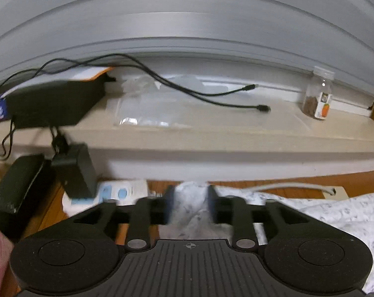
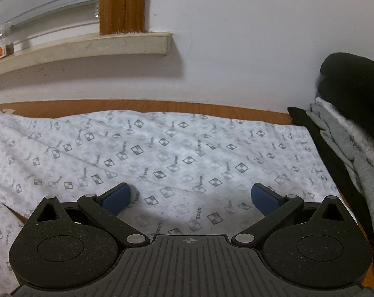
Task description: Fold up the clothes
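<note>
Up front, the left tongs (image 1: 190, 204) are clamped on a bunched fold of the white patterned garment (image 1: 335, 212), lifted in front of the window ledge (image 1: 211, 133), where black cables (image 1: 199, 91) and a small jar (image 1: 318, 99) lie. Meanwhile the right tongs (image 2: 190, 198) stand wide apart just above the garment (image 2: 162, 148), which lies spread flat, its long axis running left to right along the wall, beside a clothes pile (image 2: 348, 136).

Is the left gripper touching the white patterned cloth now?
Touching. In the left wrist view, the left gripper is shut on a bunched fold of the white patterned cloth, pinched between both blue pads.
</note>
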Motion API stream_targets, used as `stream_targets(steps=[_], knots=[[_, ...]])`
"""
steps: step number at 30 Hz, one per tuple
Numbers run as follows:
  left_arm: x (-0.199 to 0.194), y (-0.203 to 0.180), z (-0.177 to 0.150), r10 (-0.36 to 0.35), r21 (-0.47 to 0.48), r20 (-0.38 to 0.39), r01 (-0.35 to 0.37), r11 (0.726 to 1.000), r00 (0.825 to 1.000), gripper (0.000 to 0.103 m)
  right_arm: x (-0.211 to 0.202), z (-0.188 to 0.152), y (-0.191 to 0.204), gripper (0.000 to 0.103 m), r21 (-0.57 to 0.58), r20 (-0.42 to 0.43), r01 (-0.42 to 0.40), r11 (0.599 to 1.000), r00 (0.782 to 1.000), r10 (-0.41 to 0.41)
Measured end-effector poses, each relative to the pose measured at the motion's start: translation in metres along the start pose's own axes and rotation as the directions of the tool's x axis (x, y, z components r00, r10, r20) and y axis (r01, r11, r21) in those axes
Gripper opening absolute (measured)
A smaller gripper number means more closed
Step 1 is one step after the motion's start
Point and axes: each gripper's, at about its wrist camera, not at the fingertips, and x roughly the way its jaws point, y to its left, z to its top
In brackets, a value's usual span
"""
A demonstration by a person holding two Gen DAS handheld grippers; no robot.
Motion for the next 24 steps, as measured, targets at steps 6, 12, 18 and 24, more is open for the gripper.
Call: stream_targets(steps=[6,12,18,24], knots=[[-0.020,-0.021,-0.021,-0.060,0.036,-0.037,0.061,0.997,0.998,0.062,0.000,0.000,0.000,0.103,-0.006,0.002,-0.001,1.000,1.000,0.001],[-0.034,-0.036,-0.059,-0.124,0.065,-0.103,0.132,0.989,0.987,0.055,0.000,0.001,-0.001,0.103,-0.007,0.003,-0.005,1.000,1.000,0.005],[-0.055,-0.024,-0.065,-0.118,0.096,-0.115,0.129,0.987,0.986,0.007,0.000,0.001,-0.001,0.103,-0.007,0.004,-0.001,1.000,1.000,0.001],[-0.090,-0.009,-0.074,-0.126,0.095,-0.134,0.139,0.986,0.983,0.008,0.000,0.000,0.002,0.103,-0.018,0.009,0.014,1.000,1.000,-0.014]])
